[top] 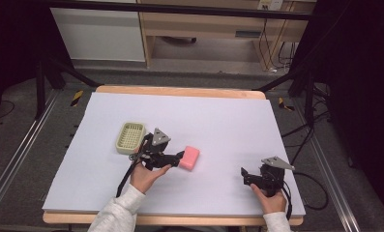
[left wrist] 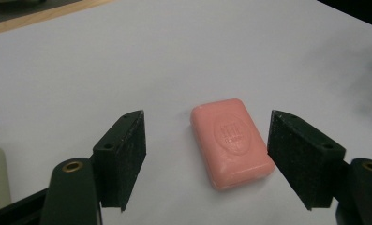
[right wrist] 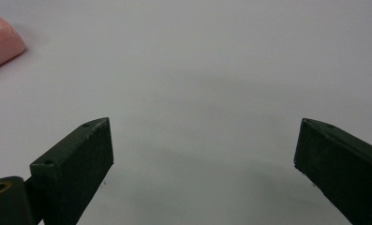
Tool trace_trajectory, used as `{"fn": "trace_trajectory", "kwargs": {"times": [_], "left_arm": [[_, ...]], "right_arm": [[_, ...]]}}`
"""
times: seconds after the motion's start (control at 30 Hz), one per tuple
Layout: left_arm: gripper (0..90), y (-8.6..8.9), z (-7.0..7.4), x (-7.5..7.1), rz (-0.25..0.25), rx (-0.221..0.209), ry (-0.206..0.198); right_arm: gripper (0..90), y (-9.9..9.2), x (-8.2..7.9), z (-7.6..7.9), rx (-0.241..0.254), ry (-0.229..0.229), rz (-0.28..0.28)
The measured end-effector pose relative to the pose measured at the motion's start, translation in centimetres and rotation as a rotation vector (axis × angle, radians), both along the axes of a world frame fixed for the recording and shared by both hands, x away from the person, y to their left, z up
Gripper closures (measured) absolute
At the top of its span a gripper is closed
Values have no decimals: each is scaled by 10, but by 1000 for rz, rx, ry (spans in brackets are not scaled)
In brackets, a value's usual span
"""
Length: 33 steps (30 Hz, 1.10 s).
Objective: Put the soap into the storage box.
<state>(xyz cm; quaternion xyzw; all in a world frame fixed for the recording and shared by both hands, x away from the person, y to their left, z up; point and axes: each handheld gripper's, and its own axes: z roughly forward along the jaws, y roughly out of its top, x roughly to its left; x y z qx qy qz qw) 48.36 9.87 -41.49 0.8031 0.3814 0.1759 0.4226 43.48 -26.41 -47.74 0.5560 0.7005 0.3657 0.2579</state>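
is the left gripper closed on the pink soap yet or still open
Open. The left gripper has its jaws either side of the pink soap, with gaps showing on both sides.

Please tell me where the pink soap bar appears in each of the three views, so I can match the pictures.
High view: pink soap bar lies mid-table, right of the left hand-held gripper.
Left gripper view: soap at centre, between the open jaws, untouched.
Right gripper view: soap's corner at the upper left edge.
Shared landmark: the pale table sheet.

basket (top: 130,137): pale green, slatted | table (top: 228,116): white sheet, wooden edge
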Motion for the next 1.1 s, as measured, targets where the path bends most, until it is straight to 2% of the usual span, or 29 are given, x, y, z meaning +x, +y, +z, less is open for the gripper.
{"fn": "trace_trajectory", "kwargs": {"times": [0.93,1.1], "left_arm": [[262,-31,-21,16,-11,34,55],[259,-37,-26,19,-15,56,67]], "right_arm": [[51,-1,0,-1,3,0,5],[51,-1,0,-1,5,1,5]]}}
